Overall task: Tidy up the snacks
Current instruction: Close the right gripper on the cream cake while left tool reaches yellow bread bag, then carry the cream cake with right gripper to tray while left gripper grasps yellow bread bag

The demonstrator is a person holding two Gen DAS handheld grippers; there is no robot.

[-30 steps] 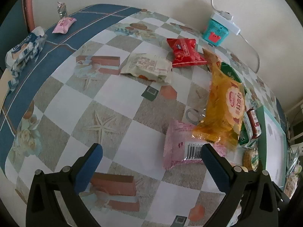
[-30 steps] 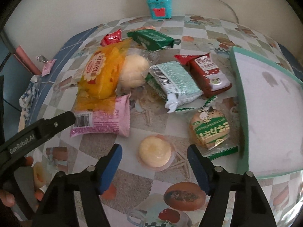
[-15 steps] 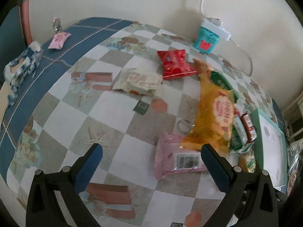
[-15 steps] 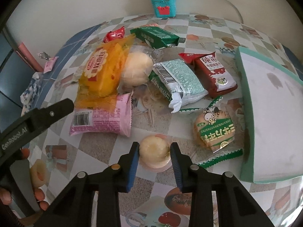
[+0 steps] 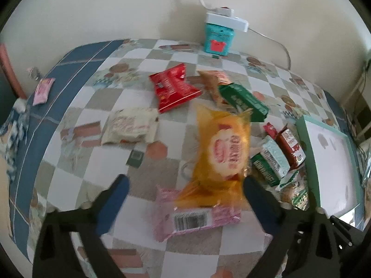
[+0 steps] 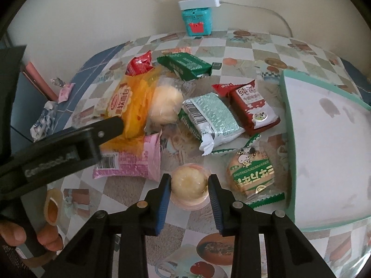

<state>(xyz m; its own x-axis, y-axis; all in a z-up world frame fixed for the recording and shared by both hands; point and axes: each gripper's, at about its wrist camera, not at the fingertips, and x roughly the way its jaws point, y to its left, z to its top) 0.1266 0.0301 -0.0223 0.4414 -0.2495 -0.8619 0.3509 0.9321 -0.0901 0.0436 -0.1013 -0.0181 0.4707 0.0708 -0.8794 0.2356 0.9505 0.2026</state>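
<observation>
Both tools point down at a checkered counter strewn with snacks. Low in the middle of the right wrist view, the right tool is clamped on a small round cup of pale pudding, its blue pads touching the cup's two sides while the cup sits on the counter. Just right of the cup lies a round cookie in a green and white wrapper, and at the right edge of the frame is a shallow tray with a mint green rim. In the left wrist view, which is blurred, the left tool stands wide apart, though its jaws have just been narrowing; between its pads show the lower end of an orange bag and a pink packet with a barcode, the bag's end overlapping the packet, and neither pad presses on them. Farther up that frame lie a red packet, a cream packet and a dark green bar, with a teal box at the wall
</observation>
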